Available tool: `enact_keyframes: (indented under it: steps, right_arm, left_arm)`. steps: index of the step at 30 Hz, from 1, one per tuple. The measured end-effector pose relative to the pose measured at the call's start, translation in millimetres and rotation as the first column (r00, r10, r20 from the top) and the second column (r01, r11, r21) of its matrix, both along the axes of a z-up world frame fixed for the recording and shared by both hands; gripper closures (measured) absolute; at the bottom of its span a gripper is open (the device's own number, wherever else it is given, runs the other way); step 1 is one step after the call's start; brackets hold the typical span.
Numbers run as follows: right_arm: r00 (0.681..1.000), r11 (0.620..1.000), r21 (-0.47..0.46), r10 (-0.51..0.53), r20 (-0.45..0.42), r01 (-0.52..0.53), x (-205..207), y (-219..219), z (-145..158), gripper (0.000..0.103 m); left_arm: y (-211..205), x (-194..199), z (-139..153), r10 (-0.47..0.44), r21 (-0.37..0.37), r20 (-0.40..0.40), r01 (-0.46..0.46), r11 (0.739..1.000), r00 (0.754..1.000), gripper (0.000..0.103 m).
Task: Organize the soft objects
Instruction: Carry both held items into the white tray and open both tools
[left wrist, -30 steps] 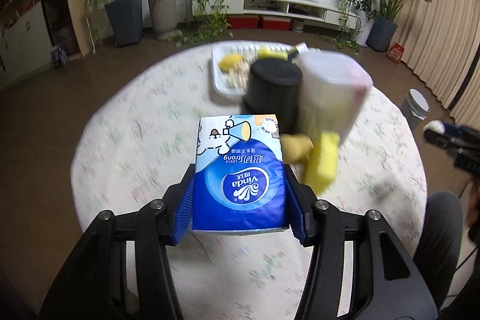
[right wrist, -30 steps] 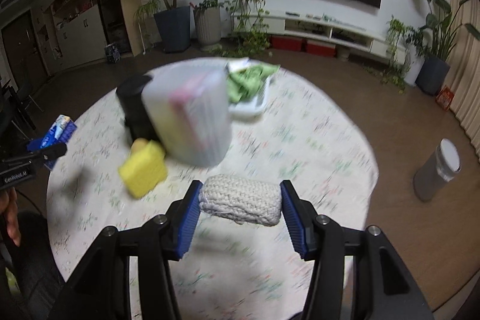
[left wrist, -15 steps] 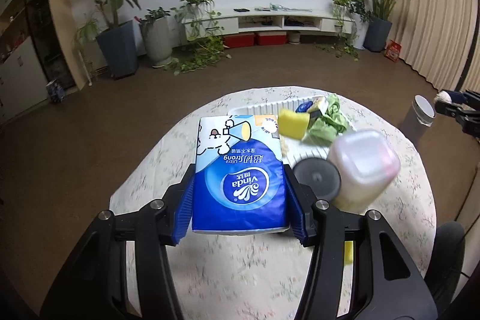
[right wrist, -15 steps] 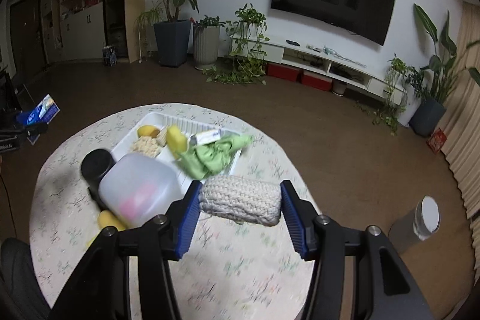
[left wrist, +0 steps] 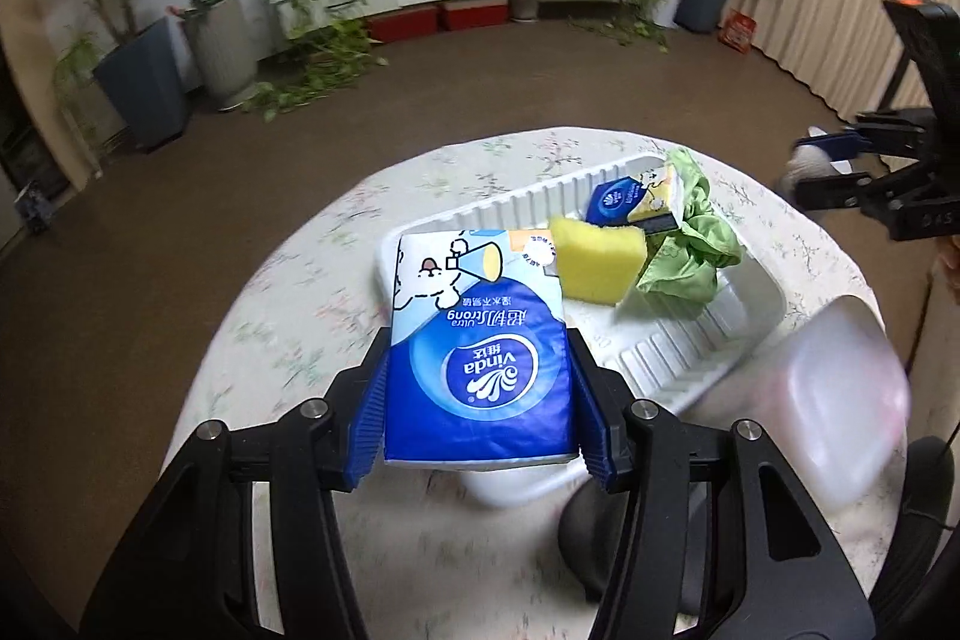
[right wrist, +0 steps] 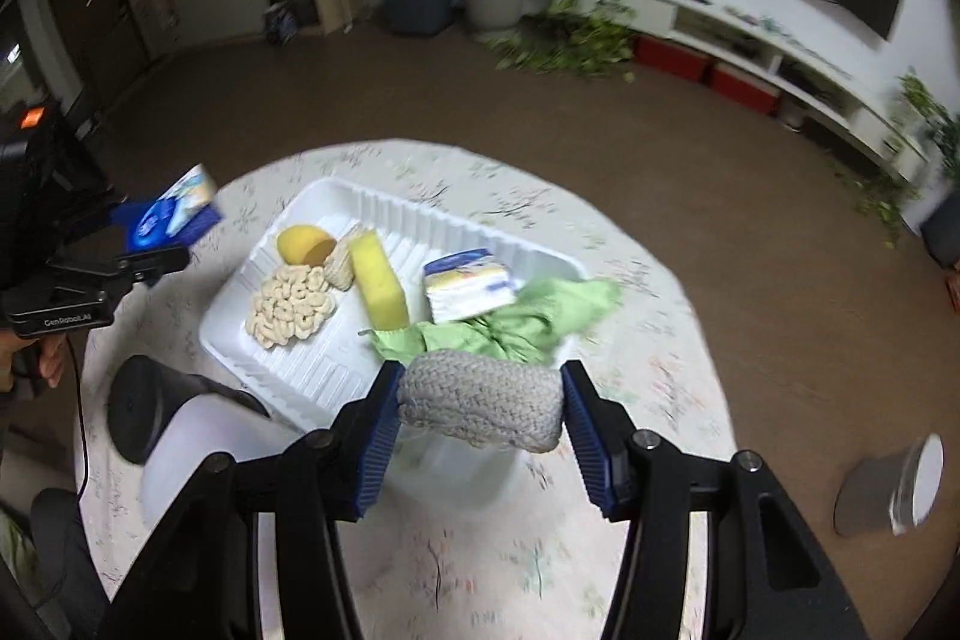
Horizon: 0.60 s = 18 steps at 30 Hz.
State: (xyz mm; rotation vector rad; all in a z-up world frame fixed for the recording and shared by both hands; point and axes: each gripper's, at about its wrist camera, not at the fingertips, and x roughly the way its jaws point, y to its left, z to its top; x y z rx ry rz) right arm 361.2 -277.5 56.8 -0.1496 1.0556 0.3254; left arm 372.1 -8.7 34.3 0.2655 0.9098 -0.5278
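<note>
My left gripper [left wrist: 480,400] is shut on a blue Vinda tissue pack [left wrist: 477,346] and holds it above the near end of the white ribbed tray [left wrist: 690,346]. My right gripper [right wrist: 480,400] is shut on a grey knitted pad [right wrist: 480,397] and holds it above the tray's [right wrist: 420,214] near right edge. In the tray lie a yellow sponge [right wrist: 378,280], a green cloth [right wrist: 528,316], a small tissue pack [right wrist: 468,283], a beige brain-shaped toy [right wrist: 291,307] and a yellow ball [right wrist: 303,244]. The left gripper with its pack also shows at the left of the right wrist view [right wrist: 171,217].
The tray sits on a round table with a floral cloth [right wrist: 630,370]. A translucent white container [left wrist: 834,400] and a black cylinder [right wrist: 150,406] stand at the tray's near side. A grey bin [right wrist: 888,484] stands on the floor at the right. Plants and a TV bench line the far wall.
Both grippers have swung in over the tray, each still shut on its object. The tray and its contents now lie right under and ahead of them.
</note>
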Motion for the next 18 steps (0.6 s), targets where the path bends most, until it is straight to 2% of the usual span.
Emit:
enact_keyframes:
  steps: [9,13,18]
  right_arm:
    - [0.983,0.983,-0.011,0.181,-0.009,-0.181,36.1,48.0,-33.9,0.048]
    - [0.971,0.970,-0.044,0.237,-0.018,-0.237,43.0,63.5,-45.7,0.048]
    - [0.969,0.967,-0.070,0.244,-0.027,-0.245,49.9,69.8,-61.1,0.047]
  left_arm:
    - [-38.4,22.3,-36.9,-0.146,0.030,-0.030,0.147,0.989,0.989,0.052]
    - [-44.4,25.4,-49.3,-0.169,0.033,-0.049,0.171,0.985,0.984,0.052]
    - [-46.5,27.8,-62.0,-0.163,0.054,-0.059,0.166,0.985,0.985,0.051]
